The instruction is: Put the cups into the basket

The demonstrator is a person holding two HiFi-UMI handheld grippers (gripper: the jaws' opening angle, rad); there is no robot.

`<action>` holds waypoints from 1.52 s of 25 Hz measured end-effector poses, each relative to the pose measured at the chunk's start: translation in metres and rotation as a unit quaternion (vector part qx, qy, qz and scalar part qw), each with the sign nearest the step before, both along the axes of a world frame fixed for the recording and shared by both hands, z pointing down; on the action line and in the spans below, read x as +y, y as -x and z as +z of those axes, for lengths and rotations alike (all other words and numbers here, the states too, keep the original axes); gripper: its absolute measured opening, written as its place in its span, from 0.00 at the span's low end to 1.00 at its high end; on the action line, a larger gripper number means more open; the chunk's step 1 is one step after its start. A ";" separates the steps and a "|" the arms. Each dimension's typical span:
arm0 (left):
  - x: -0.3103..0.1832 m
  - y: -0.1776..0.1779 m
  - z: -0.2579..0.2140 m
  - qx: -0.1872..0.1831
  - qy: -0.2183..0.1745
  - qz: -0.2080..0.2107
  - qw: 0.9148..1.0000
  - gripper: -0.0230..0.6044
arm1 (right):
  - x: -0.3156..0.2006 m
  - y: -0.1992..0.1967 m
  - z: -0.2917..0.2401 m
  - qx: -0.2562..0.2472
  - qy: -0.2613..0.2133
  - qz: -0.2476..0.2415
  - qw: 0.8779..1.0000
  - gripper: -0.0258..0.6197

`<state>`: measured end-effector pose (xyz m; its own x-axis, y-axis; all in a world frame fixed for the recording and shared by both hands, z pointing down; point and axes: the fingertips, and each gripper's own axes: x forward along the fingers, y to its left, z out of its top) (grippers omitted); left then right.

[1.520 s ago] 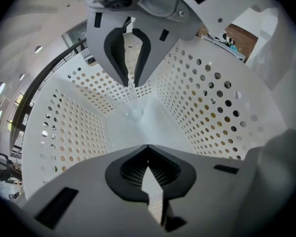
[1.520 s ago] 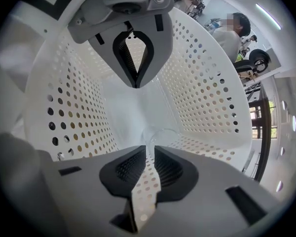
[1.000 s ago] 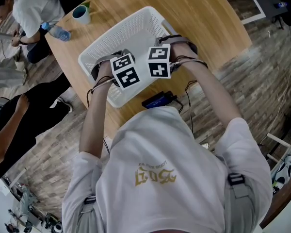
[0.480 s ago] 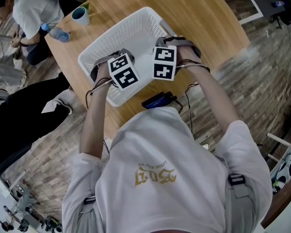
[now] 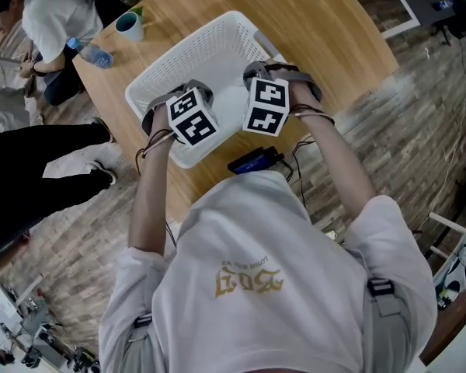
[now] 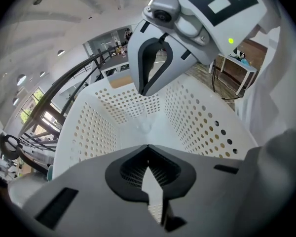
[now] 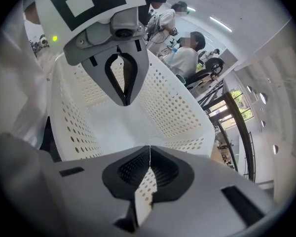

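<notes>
Holding both arms out over the basket (image 5: pixel 217 33), we find the left gripper (image 6: pixel 148 149) and right gripper (image 7: pixel 149 149) side by side, jaws closed, gripping nothing.

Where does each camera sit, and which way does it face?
Head view: on the person's head, facing steeply down at basket and table; arms, shirt show.
Left gripper view: on the left claw, facing into the basket; right claw opposite.
Right gripper view: on the right claw, facing into the basket; left claw opposite.
Both share the basket's inside and show their own shut jaws.
</notes>
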<state>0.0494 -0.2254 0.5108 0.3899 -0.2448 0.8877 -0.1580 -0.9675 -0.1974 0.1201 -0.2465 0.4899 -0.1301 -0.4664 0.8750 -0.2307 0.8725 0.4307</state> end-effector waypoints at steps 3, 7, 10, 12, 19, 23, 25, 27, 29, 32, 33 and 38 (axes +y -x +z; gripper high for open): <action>0.001 0.002 -0.003 0.005 -0.003 -0.005 1.000 0.04 | 0.001 0.002 -0.005 -0.023 -0.003 0.015 1.000 0.06; 0.000 0.001 -0.006 0.011 -0.008 -0.010 1.000 0.04 | 0.002 0.000 -0.007 -0.039 -0.005 0.028 0.999 0.06; -0.002 0.000 -0.009 0.026 -0.005 -0.020 0.999 0.04 | 0.002 0.000 -0.007 -0.049 -0.003 0.035 0.998 0.06; -0.005 -0.001 -0.014 0.058 0.007 -0.041 0.997 0.04 | 0.000 0.001 -0.008 -0.057 -0.001 0.037 0.998 0.06; -0.010 -0.002 -0.048 0.140 -0.011 -0.090 0.986 0.04 | -0.003 0.002 -0.039 -0.127 -0.043 0.059 0.989 0.06; -0.018 0.000 -0.071 0.209 -0.012 -0.124 0.970 0.04 | -0.013 0.007 -0.054 -0.168 -0.076 0.064 0.981 0.06; -0.018 0.001 -0.086 0.244 -0.017 -0.134 0.960 0.04 | -0.013 0.007 -0.060 -0.175 -0.086 0.062 0.979 0.05; -0.014 0.000 -0.102 0.277 -0.017 -0.133 0.951 0.04 | -0.011 0.008 -0.067 -0.188 -0.093 0.064 0.976 0.05; -0.012 -0.001 -0.118 0.314 -0.012 -0.138 0.939 0.04 | -0.009 0.009 -0.073 -0.210 -0.097 0.071 0.970 0.06; -0.014 0.005 -0.139 0.371 -0.015 -0.164 0.914 0.04 | -0.003 0.007 -0.081 -0.254 -0.105 0.097 0.956 0.06; -0.015 0.008 -0.145 0.392 -0.016 -0.172 0.904 0.04 | -0.001 0.005 -0.083 -0.272 -0.106 0.108 0.950 0.06; -0.016 0.029 -0.173 0.468 -0.035 -0.195 0.861 0.04 | 0.007 -0.001 -0.101 -0.369 -0.101 0.155 0.911 0.05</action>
